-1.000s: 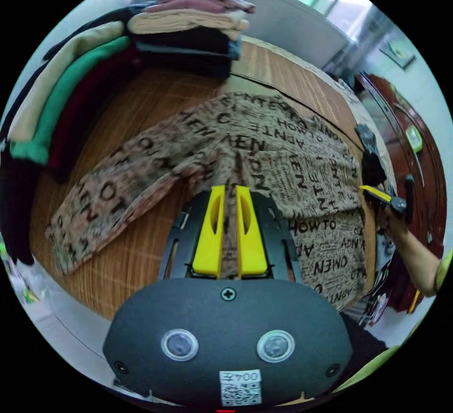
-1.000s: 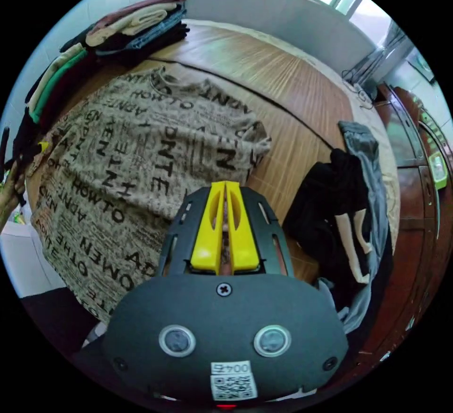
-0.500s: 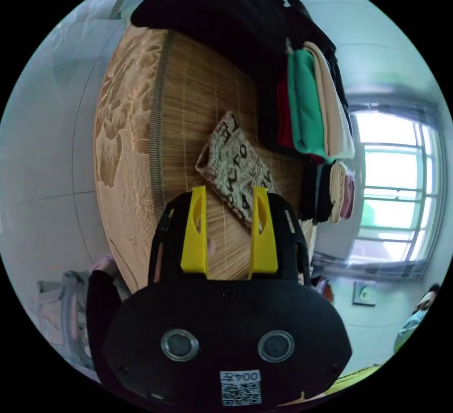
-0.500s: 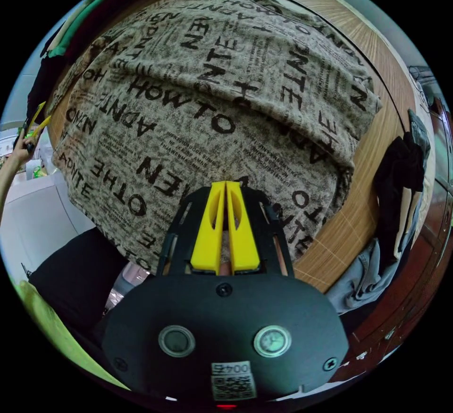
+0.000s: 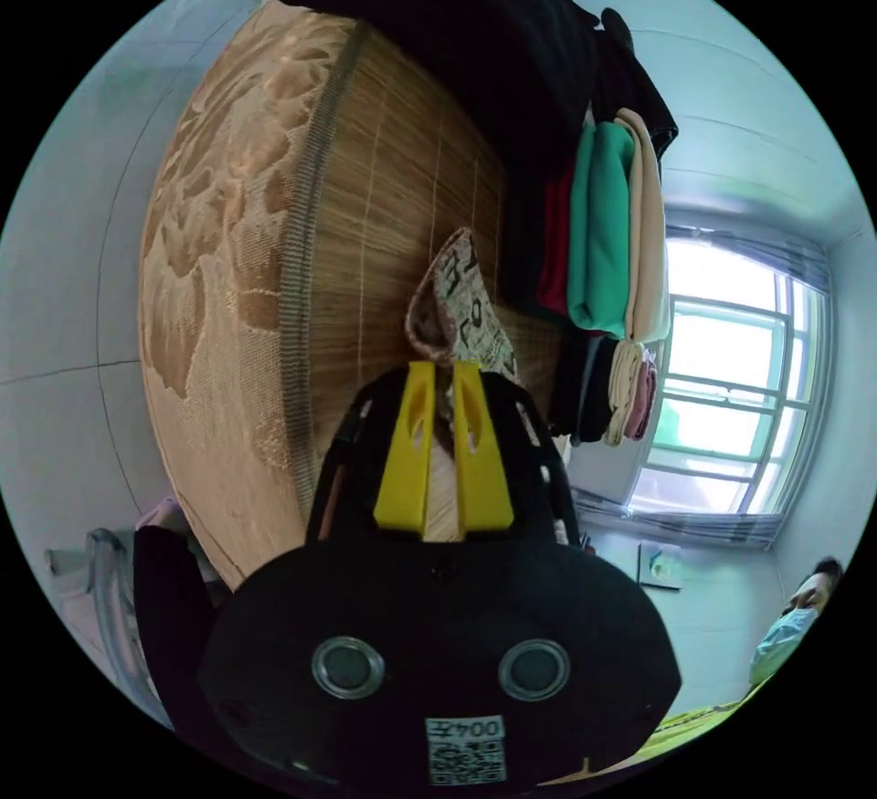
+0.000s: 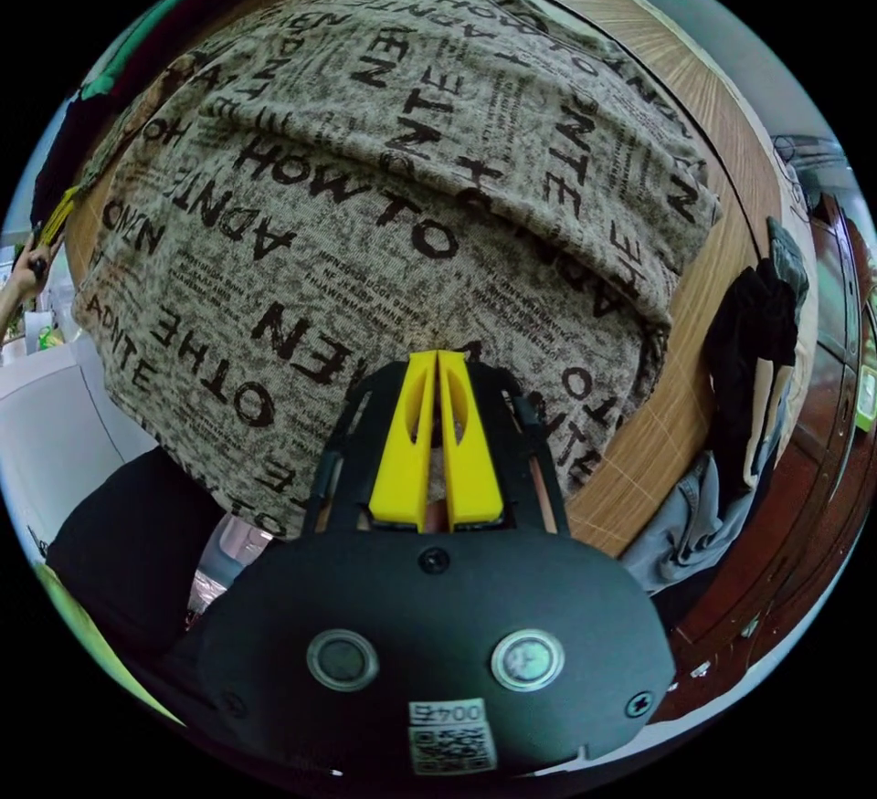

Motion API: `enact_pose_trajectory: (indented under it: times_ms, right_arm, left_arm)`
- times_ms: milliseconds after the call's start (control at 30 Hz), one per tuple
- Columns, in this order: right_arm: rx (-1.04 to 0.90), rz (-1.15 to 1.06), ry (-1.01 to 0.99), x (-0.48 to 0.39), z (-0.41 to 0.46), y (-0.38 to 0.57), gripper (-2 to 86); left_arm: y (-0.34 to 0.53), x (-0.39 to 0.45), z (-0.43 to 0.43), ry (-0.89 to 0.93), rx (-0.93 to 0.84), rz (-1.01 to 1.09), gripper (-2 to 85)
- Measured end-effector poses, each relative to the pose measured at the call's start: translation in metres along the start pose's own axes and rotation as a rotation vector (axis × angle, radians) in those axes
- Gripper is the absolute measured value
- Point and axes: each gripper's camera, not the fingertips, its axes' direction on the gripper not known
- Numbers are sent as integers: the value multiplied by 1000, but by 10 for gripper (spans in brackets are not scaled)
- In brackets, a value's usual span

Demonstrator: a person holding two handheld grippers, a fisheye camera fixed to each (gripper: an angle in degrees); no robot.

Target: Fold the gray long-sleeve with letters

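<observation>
Gray long-sleeve with letters (image 6: 393, 187) lies spread out on a bed with a woven bamboo mat (image 6: 722, 288). In the right gripper view the shirt covers most of the mat, and its near edge hangs over the side of the bed. One side of the shirt is folded over onto the body, making a thick ridge across the cloth.

The right gripper (image 6: 437, 370) has its yellow jaws pressed together on the near edge of the shirt, with cloth pinched between them.

In the left gripper view, the left gripper (image 5: 443, 379) has its jaws close together on the end of a sleeve (image 5: 457, 306). The sleeve cuff stands up from the mat (image 5: 384, 215), lifted off it, and cloth shows between the jaws.

The left gripper also shows far off at the left edge of the right gripper view, with a hand (image 6: 27, 265) around it.

A stack of folded clothes (image 5: 603, 233) sits on the mat past the sleeve, with green, cream, red and black pieces. A dark pile (image 5: 475, 32) lies beside it. A window (image 5: 731, 379) is bright behind the stack.

In the right gripper view, a black and gray heap of clothes (image 6: 749, 397) lies at the edge of the bed, apart from the shirt. A dark wooden cabinet (image 6: 822, 434) stands beyond it.
</observation>
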Motion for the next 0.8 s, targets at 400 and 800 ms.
enact_pose_trajectory:
  times_ms: [400,800]
  right_arm:
    - [26,111,-194,66,16,22,-6]
    - [180,391,-639,223,37,93,-5]
  left_arm:
    - [159,287,-31,221,62,995,29]
    - [601,398,147,146,-377,2072,28]
